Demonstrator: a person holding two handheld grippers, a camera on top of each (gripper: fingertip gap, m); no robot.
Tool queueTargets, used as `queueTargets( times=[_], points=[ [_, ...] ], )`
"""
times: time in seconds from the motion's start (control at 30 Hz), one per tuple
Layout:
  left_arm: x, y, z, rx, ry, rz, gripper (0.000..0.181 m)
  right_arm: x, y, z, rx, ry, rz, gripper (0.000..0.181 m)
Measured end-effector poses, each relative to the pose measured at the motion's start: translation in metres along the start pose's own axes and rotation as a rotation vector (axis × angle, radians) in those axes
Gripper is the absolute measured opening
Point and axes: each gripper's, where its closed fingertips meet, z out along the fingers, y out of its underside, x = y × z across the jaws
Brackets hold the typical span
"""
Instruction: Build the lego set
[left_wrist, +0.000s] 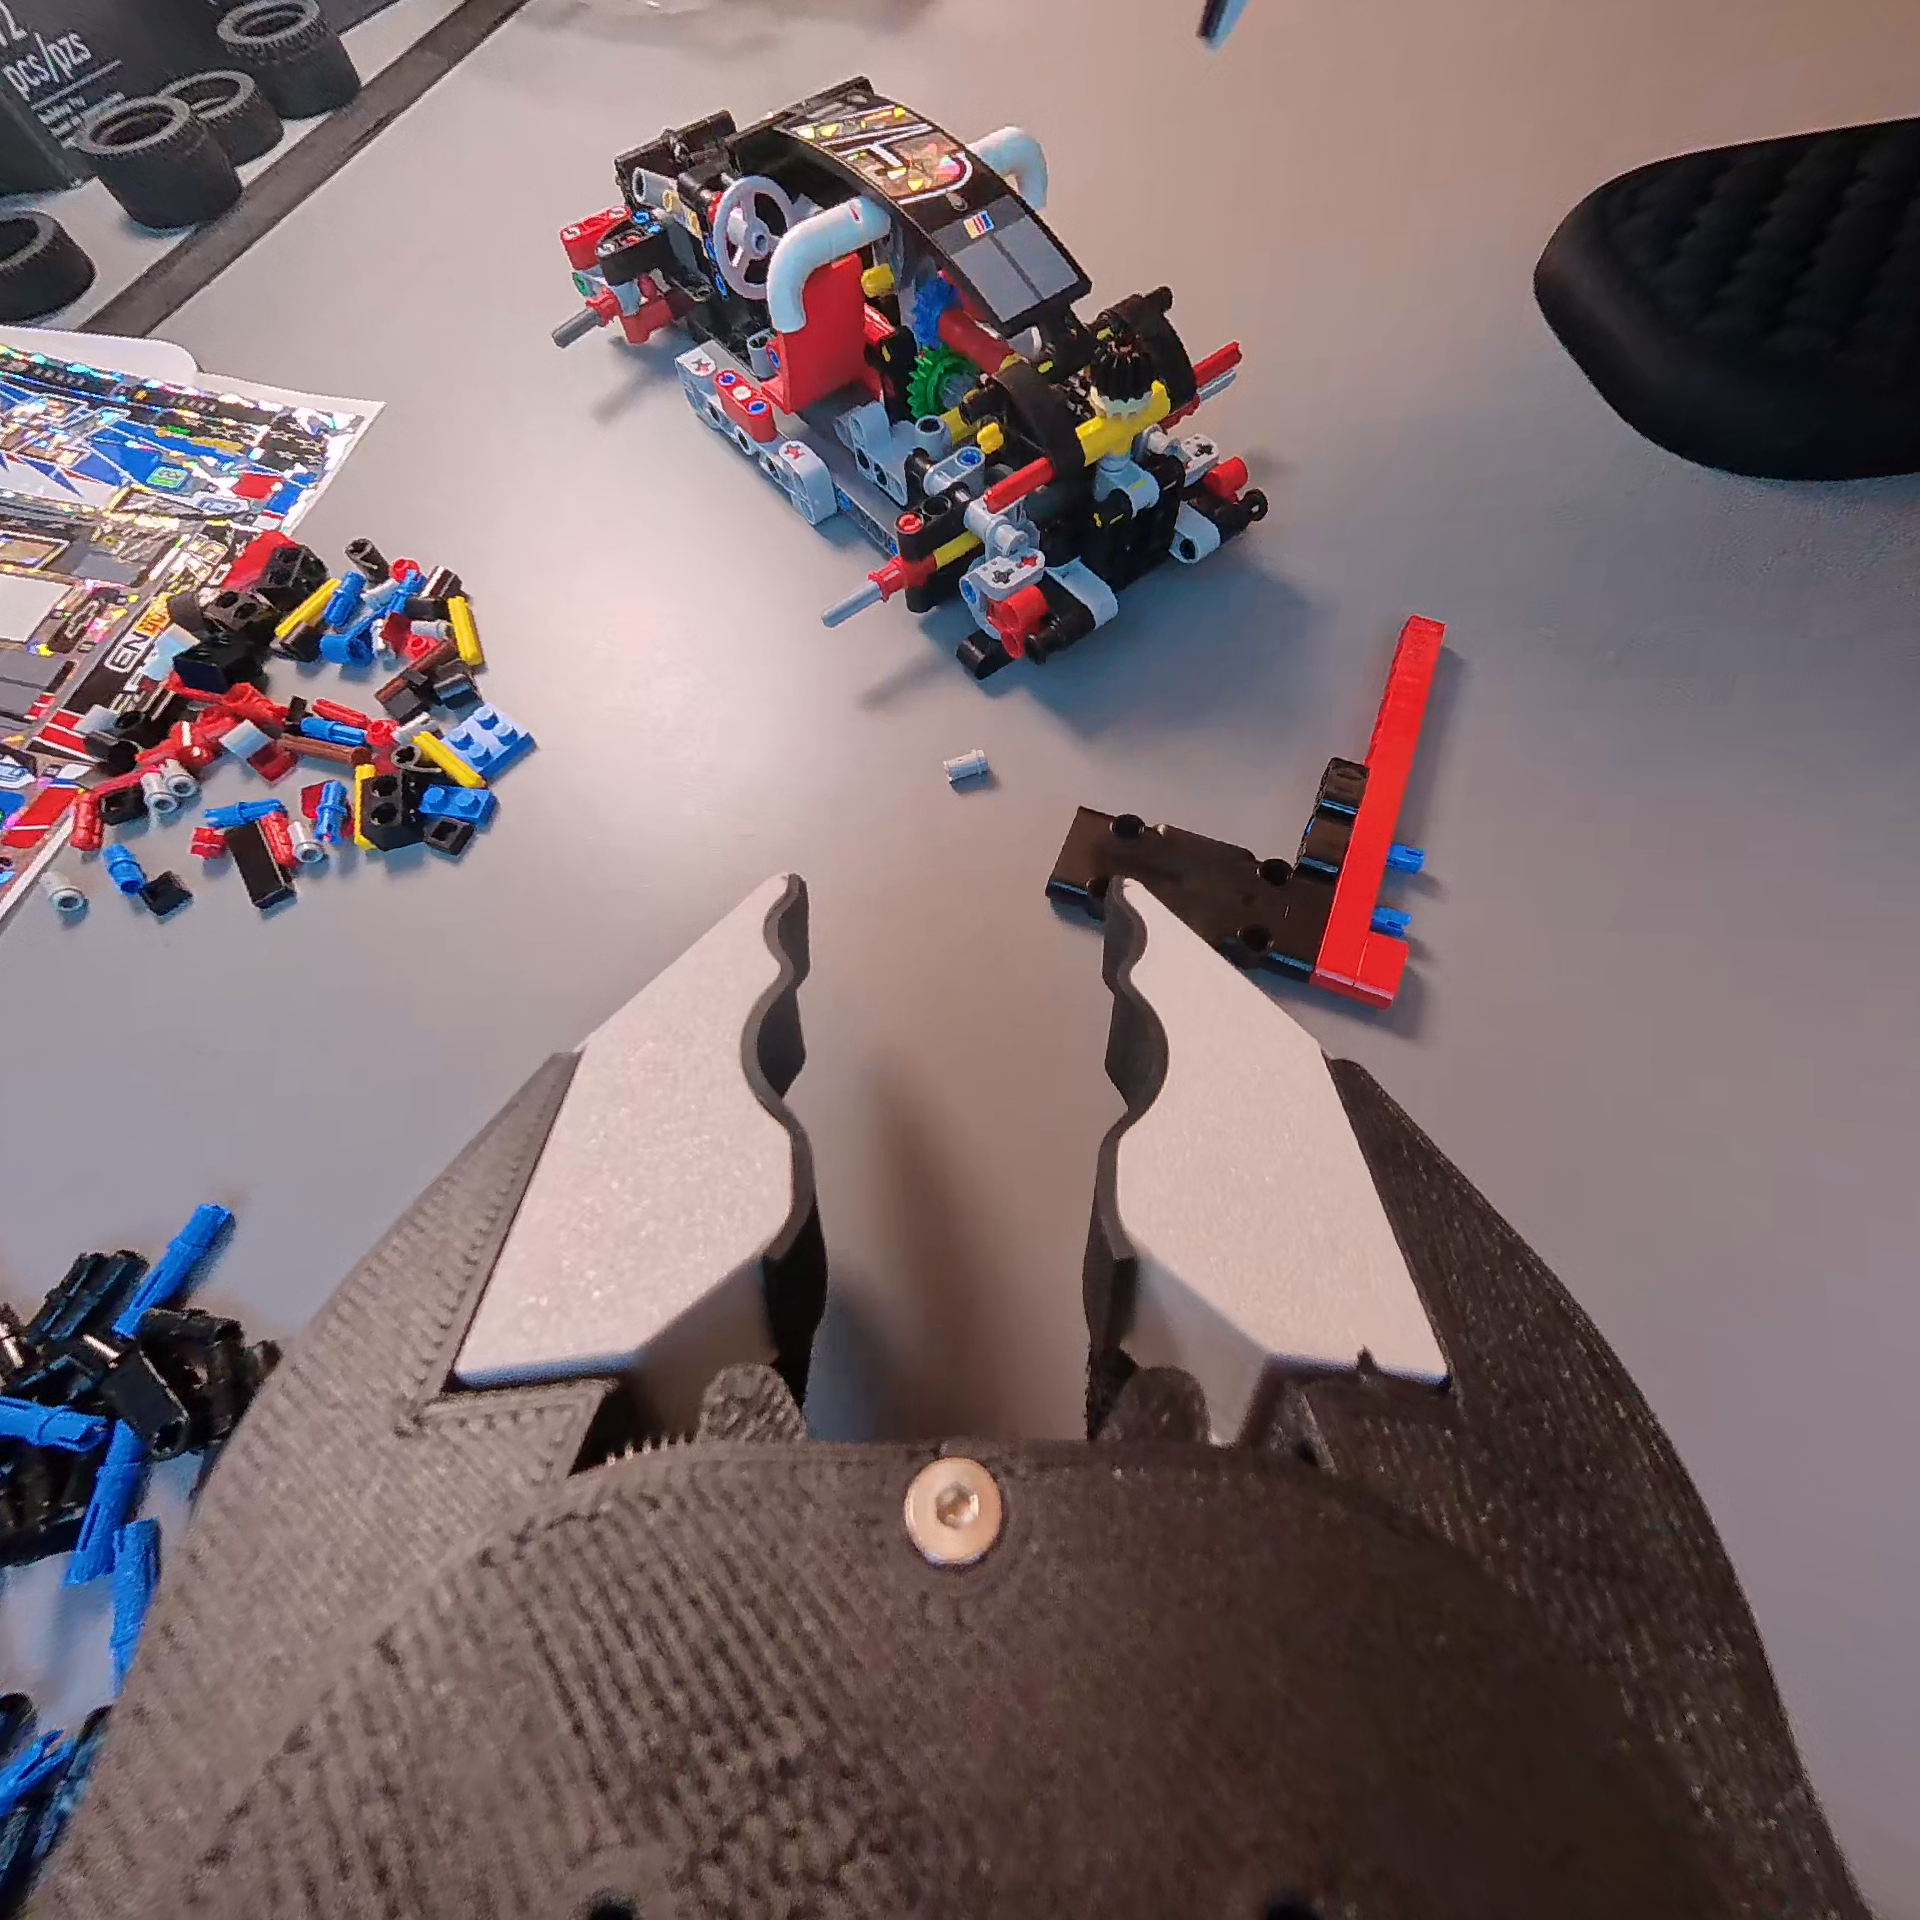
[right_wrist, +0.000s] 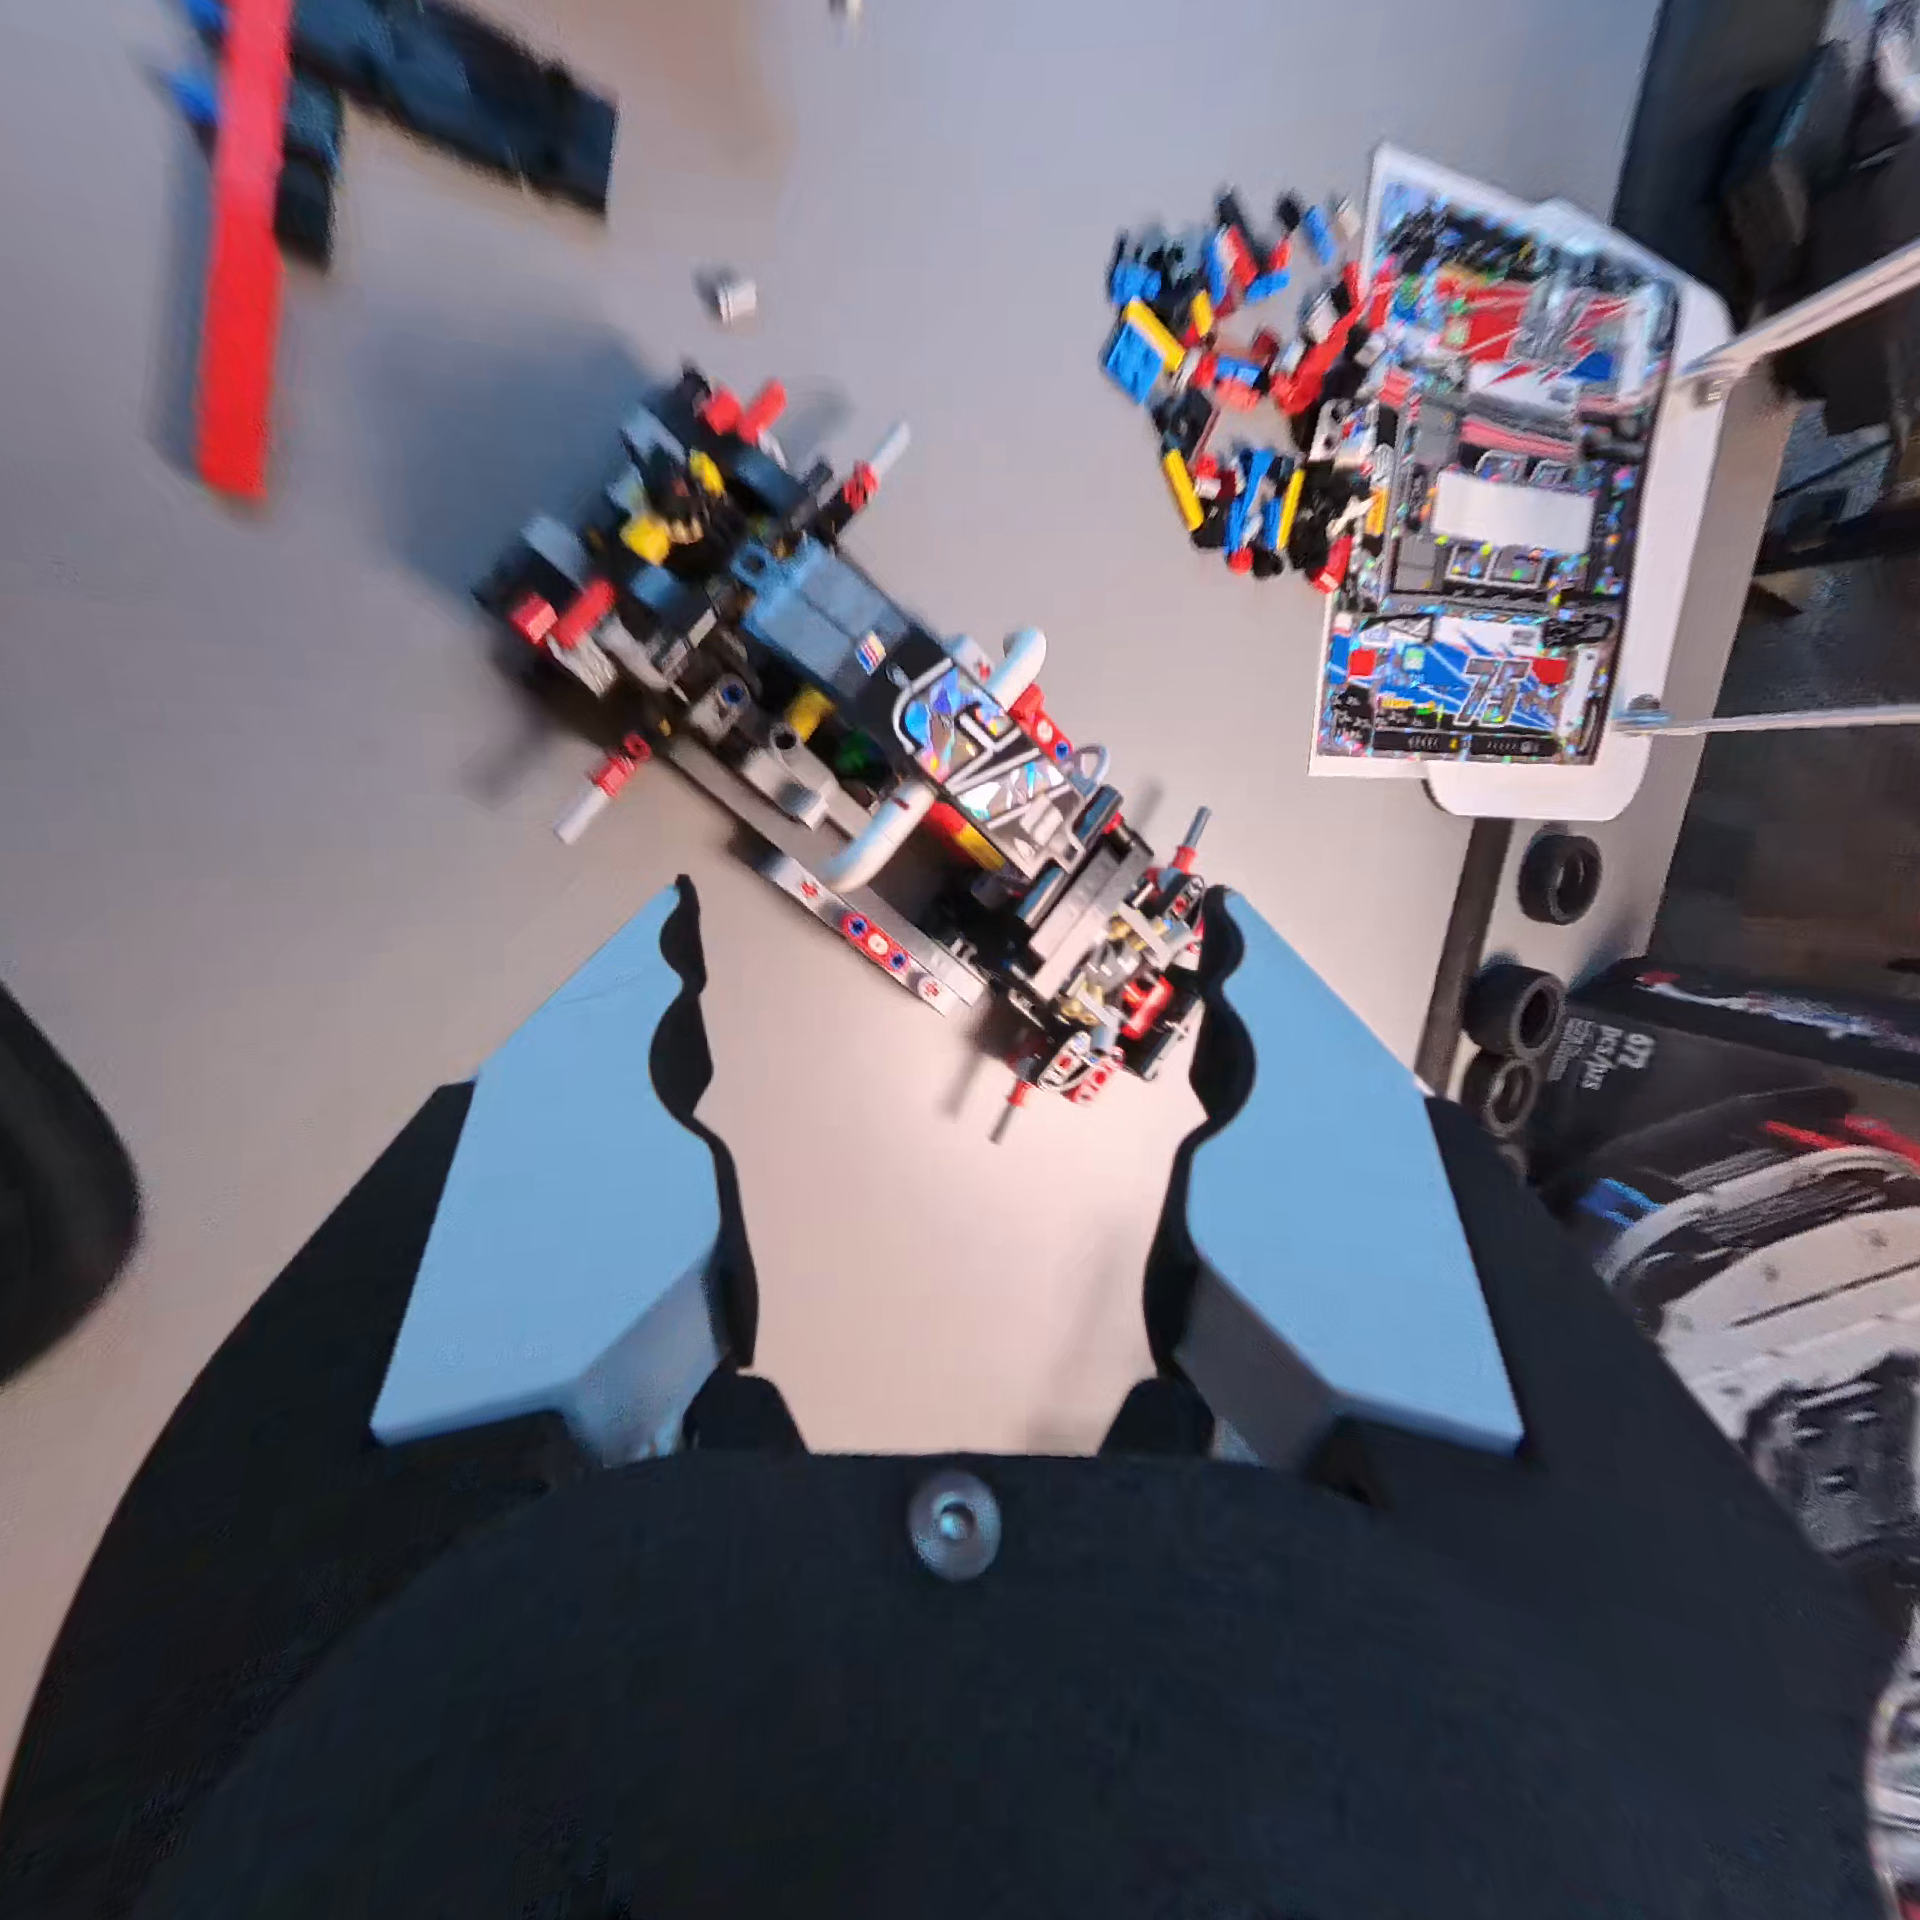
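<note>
Between steps, your left gripper (left_wrist: 951, 899) and right gripper (right_wrist: 951, 904), fingers spread empty, face the half-built car (left_wrist: 894, 364); next, grasp the red-and-black panel (left_wrist: 1288, 883).

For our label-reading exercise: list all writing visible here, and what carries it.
Shiny holographic sticker sheet: lettering and numerals, not copied out.
Black cardboard box: white print, not copied out.
Half-built lego car, curved black roof: decals, too small to read.
</note>
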Motion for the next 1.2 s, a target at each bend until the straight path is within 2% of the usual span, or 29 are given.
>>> queueTargets(
  times=[0.07, 0.2, 0.37, 0.67, 0.83, 1.0, 1.2],
  points=[
    [-0.002, 0.0, 0.0, 0.005, -0.002, -0.009, 0.056, 0.004, 0.01, 0.017, -0.107, -0.039, -0.139, 0.101],
    [-0.004, 0.003, 0.0, 0.001, -0.002, -0.023, 0.056, -0.003, 0.007, 0.049, -0.186, -0.144, -0.333, 0.109],
    [-0.005, 0.003, 0.0, 0.003, 0.0, -0.03, 0.056, -0.015, 0.007, 0.071, -0.226, -0.265, -0.417, 0.108],
    [-0.006, 0.003, -0.001, 0.005, 0.002, -0.031, 0.056, -0.019, 0.013, 0.082, -0.21, -0.323, -0.336, 0.081],
    [-0.005, 0.004, 0.0, 0.002, 0.002, -0.029, 0.056, -0.021, 0.019, 0.078, -0.195, -0.308, -0.314, 0.075],
    [-0.004, 0.003, 0.0, -0.001, 0.0, -0.021, 0.056, -0.028, 0.035, 0.068, -0.209, -0.309, -0.243, 0.073],
    [-0.002, 0.003, 0.002, -0.003, 0.006, -0.019, 0.056, -0.019, 0.069, 0.057, -0.229, -0.301, -0.042, 0.07]
  ],
)
